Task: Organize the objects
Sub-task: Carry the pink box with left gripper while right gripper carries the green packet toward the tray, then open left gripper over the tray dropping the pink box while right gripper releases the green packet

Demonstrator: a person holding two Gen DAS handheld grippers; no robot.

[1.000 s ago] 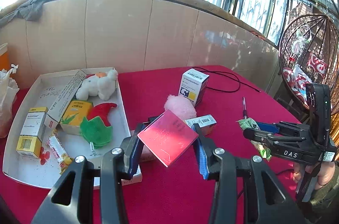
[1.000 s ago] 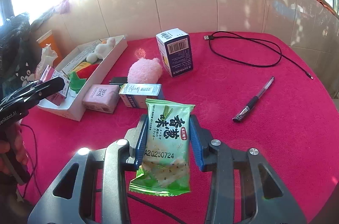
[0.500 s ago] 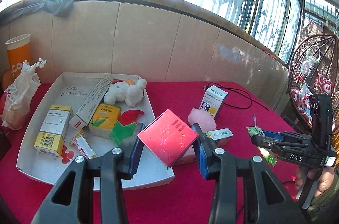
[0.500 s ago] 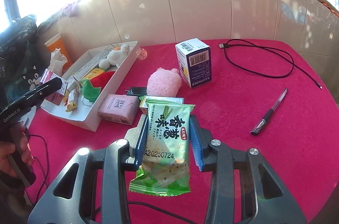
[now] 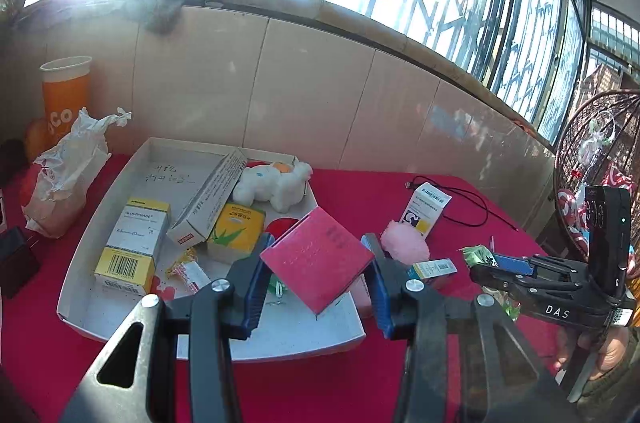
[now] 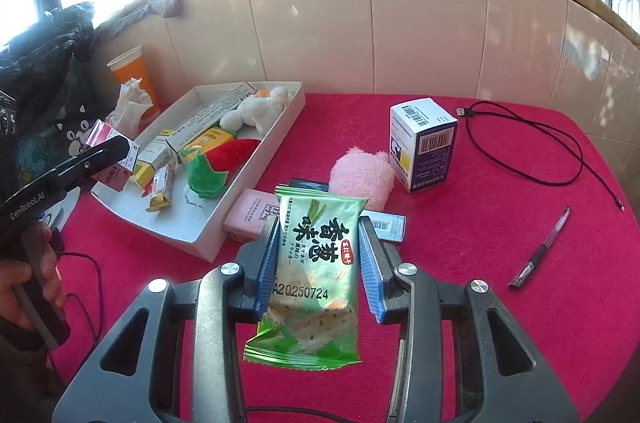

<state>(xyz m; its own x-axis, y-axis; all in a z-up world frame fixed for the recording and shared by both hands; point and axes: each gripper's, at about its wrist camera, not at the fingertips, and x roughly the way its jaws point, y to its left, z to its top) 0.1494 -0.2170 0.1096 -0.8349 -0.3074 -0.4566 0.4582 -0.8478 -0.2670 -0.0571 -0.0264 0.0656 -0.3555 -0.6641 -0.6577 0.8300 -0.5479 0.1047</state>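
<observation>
The left gripper [image 5: 318,259] pinches a tilted pink box [image 5: 316,257] above the white tray's [image 5: 104,199] near right corner. Only the right wrist view shows the right gripper [image 6: 318,255] clamping the green cracker packet [image 6: 314,279] fully, plus a pen [image 6: 540,249] lying right

Pink box [image 5: 316,257] hides the green plush [image 6: 204,177].

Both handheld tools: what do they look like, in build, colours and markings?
Each tool is black, with blue ribbed pads and silver pivot screws. The right tool reads "DAS" in white; the left tool reads "GenRobot.AI". A bare hand grips the left tool's handle, where a thin dark cable trails.
</observation>
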